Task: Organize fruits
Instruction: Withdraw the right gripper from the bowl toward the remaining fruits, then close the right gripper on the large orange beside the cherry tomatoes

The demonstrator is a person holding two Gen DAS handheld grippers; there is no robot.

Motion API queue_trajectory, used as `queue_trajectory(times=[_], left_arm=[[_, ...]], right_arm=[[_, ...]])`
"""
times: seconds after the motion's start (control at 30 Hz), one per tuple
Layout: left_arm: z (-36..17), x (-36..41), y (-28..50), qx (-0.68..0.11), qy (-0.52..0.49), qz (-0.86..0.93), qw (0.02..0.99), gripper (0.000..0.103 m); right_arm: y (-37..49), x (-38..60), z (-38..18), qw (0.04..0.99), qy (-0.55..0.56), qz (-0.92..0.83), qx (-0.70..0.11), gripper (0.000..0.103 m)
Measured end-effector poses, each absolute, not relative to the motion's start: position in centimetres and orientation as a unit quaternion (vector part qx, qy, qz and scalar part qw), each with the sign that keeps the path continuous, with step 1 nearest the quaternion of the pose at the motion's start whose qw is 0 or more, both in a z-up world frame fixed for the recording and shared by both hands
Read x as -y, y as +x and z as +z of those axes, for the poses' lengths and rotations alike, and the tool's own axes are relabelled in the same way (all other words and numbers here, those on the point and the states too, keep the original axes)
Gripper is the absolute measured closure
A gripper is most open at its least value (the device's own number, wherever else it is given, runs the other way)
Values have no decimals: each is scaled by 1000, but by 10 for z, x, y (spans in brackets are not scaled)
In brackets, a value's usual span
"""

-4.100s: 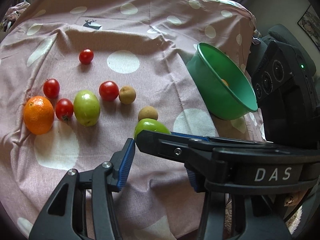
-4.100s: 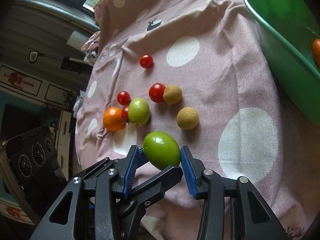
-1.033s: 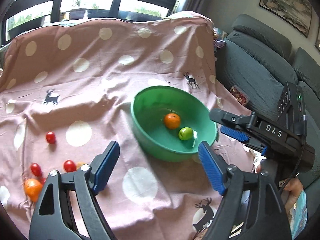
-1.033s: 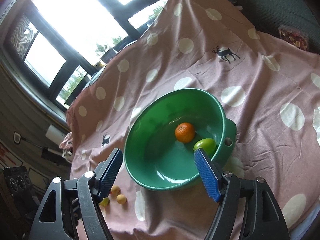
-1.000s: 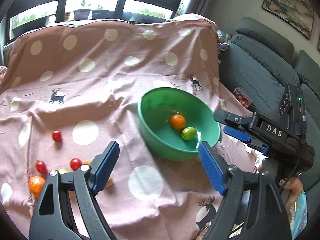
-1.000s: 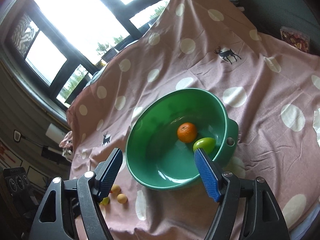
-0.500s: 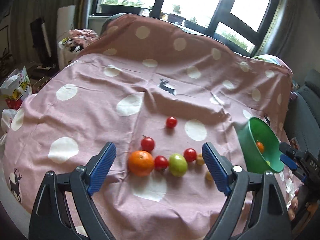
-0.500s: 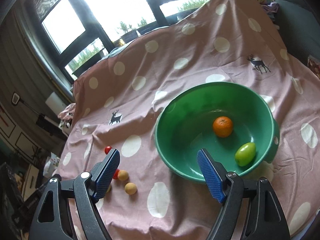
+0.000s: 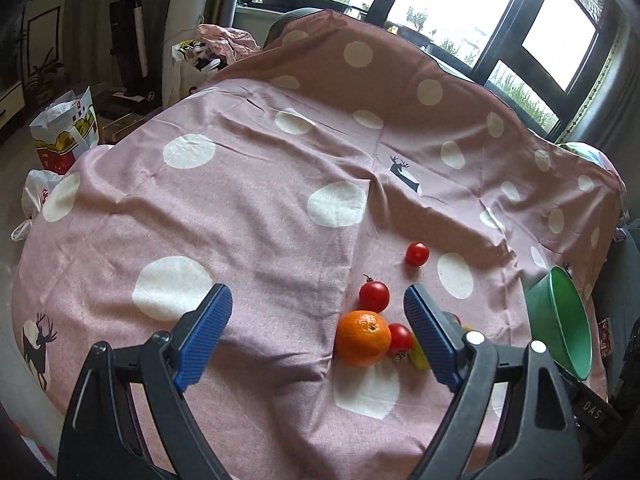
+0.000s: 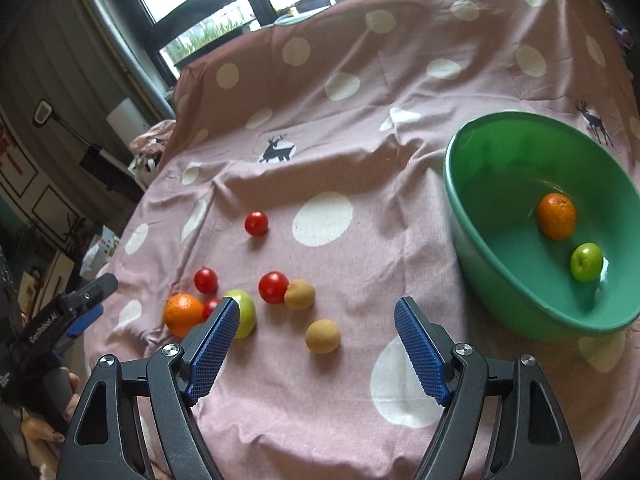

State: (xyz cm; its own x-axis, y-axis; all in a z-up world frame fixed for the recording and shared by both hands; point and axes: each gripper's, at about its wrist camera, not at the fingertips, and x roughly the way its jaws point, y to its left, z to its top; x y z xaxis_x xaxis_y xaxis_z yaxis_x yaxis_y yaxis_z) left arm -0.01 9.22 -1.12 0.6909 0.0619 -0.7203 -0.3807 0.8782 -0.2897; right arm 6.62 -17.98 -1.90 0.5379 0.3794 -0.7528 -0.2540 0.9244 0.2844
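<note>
Both the left gripper (image 9: 318, 322) and the right gripper (image 10: 316, 338) stand wide apart with nothing between the pads. The loose fruit lies in a cluster on the polka-dot cloth (image 10: 320, 168), toward its near left side as the right wrist view shows it, well apart from the green bowl (image 10: 464, 216) at the cloth's right edge, which already holds an orange (image 10: 557, 216) and a small green fruit (image 10: 586, 262). In the cluster, a second orange (image 9: 363, 338) sits touching a cherry tomato (image 9: 400, 338), with a larger green fruit (image 10: 246, 312) just beside them, further tomatoes (image 10: 273, 287) nearby, and two tan round fruits (image 10: 323, 336) a little apart. The orange looks firm, with a dimpled skin that should grip well; taking it across its widest middle seems safest. The tomatoes are probably light, smooth and easily split, so they call for a gentle squeeze. Every piece is round and may roll on the wrinkled, soft cloth if nudged.
</note>
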Motion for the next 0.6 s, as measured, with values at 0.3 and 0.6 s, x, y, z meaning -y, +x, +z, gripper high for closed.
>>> queue_trajectory(times=[0.3,0.6], left_arm=[[-21,-115,1,-382,-240,141,881,16],[-27,-144,-6,-379,-313,131,861,17]], right_arm=[[68,127,-17,848,33,252,-465,23],[73,49,-30,799,-13,334,-500,40]])
